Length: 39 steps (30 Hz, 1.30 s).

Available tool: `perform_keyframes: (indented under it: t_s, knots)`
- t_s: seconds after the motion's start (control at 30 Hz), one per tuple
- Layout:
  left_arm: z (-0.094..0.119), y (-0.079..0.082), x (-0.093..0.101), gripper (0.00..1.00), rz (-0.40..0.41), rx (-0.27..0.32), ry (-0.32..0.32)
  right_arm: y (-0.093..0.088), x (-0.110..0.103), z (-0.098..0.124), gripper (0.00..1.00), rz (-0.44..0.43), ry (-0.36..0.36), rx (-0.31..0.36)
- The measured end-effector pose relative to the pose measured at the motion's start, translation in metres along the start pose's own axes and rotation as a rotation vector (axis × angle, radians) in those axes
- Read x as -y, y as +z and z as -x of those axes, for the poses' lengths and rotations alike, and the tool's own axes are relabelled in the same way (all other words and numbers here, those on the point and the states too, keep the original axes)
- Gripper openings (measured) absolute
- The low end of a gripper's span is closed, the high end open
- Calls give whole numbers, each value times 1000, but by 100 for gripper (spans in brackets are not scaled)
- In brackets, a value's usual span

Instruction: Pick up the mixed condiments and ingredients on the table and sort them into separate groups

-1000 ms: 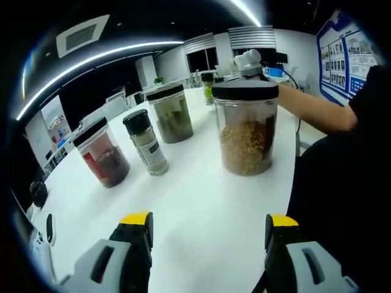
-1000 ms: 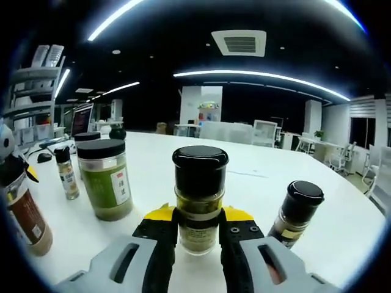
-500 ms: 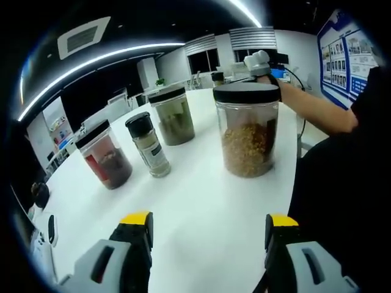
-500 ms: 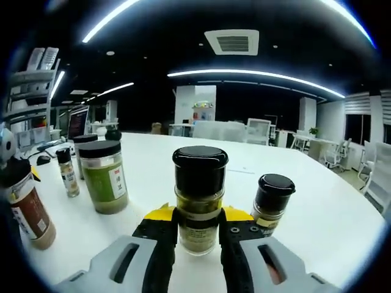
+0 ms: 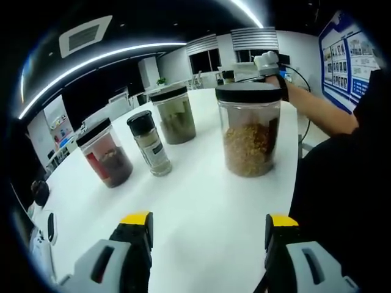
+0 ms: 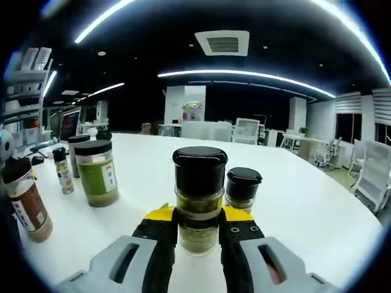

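Between the right gripper (image 6: 198,231) jaws sits a clamped black-capped spice bottle (image 6: 199,198); the left gripper (image 5: 208,235) gapes wide, empty. Jars on the table (image 5: 201,201) look largely unsorted.

White table (image 5: 201,207); big jars (image 5: 247,131), small spice bottles (image 5: 148,143), all upright

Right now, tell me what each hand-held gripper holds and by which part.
The right hand-held gripper is shut on a spice jar, clamping its glass body below the black cap. The left hand-held gripper is open, holding nothing.
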<state>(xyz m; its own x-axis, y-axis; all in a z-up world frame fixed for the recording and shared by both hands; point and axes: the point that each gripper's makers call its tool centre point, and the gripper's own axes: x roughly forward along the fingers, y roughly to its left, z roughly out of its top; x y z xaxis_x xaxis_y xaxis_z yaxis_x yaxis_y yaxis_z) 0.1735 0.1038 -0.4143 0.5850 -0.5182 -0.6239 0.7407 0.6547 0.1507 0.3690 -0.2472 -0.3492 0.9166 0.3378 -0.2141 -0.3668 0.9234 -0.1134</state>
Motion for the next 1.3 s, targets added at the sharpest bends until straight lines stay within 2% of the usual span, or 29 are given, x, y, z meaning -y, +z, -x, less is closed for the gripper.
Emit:
perform_keyframes:
  t_s: [0.1,0.3,0.73,0.93,1.3]
  knots:
    - [0,-1,-1,74,-3,-5,4,1,7,5,28,-27,-1,12]
    - [3,2,-5,74,5,8,16,-7,22,7,28,-61,-23,-6]
    - [2,3,-5,74,-2,1,11,-4,48,16,28,-43,-83,-9]
    - [3,4,-5,74,-7,1,12,-3,58,16,28,-47,-94,-11]
    - [0,-1,-7,74,5,-5,12,-12,75,7,28,-69,-113,-23]
